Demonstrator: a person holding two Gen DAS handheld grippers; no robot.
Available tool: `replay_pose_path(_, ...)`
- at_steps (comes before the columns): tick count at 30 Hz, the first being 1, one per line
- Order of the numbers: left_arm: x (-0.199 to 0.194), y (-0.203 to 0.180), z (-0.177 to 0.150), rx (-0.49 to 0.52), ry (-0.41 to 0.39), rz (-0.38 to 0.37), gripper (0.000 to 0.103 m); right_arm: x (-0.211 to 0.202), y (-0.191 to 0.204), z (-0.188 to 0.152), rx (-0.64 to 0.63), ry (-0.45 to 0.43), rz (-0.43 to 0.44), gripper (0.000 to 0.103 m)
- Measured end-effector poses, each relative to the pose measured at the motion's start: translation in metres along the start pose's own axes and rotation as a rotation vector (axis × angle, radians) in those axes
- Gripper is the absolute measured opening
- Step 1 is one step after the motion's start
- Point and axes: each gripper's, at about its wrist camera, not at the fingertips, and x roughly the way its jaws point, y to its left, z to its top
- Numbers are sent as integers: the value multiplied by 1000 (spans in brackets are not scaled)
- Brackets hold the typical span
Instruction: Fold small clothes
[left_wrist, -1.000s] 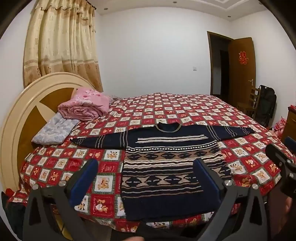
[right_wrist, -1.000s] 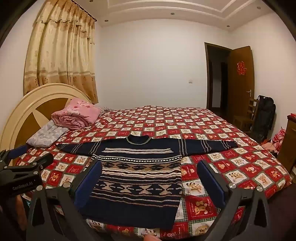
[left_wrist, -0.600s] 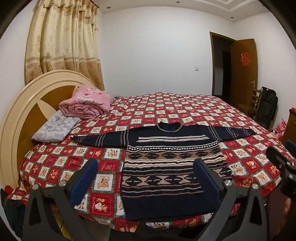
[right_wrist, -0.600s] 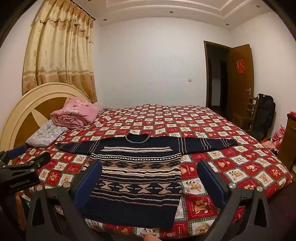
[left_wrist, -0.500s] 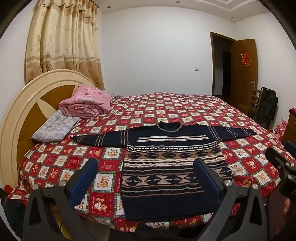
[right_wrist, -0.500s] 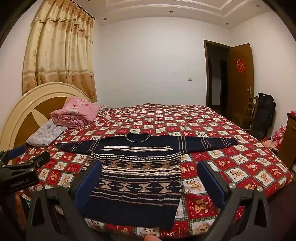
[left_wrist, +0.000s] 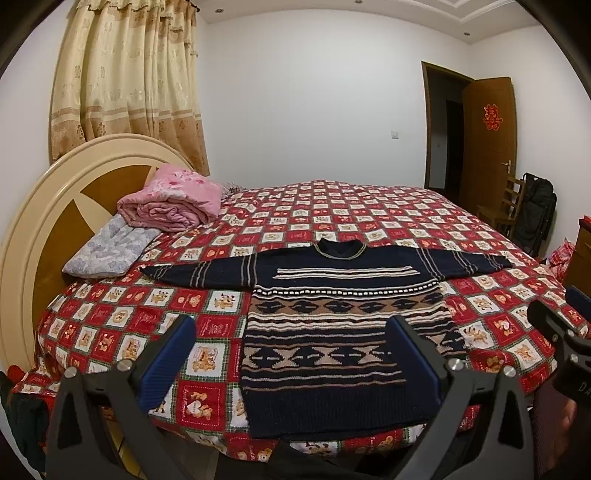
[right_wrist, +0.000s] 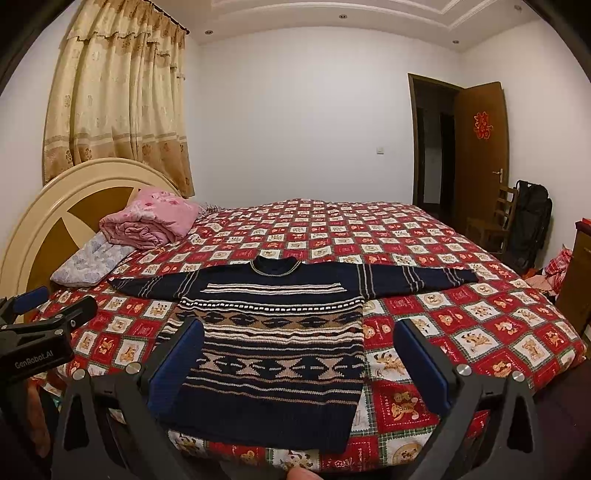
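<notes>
currently one sweater (left_wrist: 332, 332) (right_wrist: 273, 343), dark navy with tan and cream pattern bands, lies flat and face up on the bed (left_wrist: 369, 206) (right_wrist: 480, 317), near its front edge. collar points toward the far wall, hem toward the cameras. both sleeves are spread straight out to the sides, so the longest line runs left to right across the bed, while the body runs front to back. hem sits close to the mattress edge.

compared with a second ago, the sweater lies in the same place and shape; only the framing of both views has shifted slightly.

left gripper (left_wrist: 291, 354): released, blue pads wide apart, held above the near bed edge, not touching the sweater, nothing between the fingers. it also shows at the left edge of the right wrist view (right_wrist: 40, 314).

right gripper (right_wrist: 299, 354): released, pads wide apart, clear of the cloth, empty. it shows at the right edge of the left wrist view (left_wrist: 561, 325).

on the bed by the headboard (left_wrist: 44, 221): a rolled pink blanket (left_wrist: 173, 203) resting on a grey pillow (left_wrist: 107, 247).

beyond the bed: curtain (left_wrist: 125, 81), open door (left_wrist: 487, 144), wooden chair (left_wrist: 506, 210).
</notes>
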Motion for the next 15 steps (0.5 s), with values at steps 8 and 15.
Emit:
replay_pose_path(8, 4, 0, -2, -4, 10, 5, 103, 1, 2, -1, -4, 6, 14, 102)
replay_pose_path(15, 6, 0, -3, -7, 12, 8, 103, 2, 4, -1, -5, 9, 14, 102)
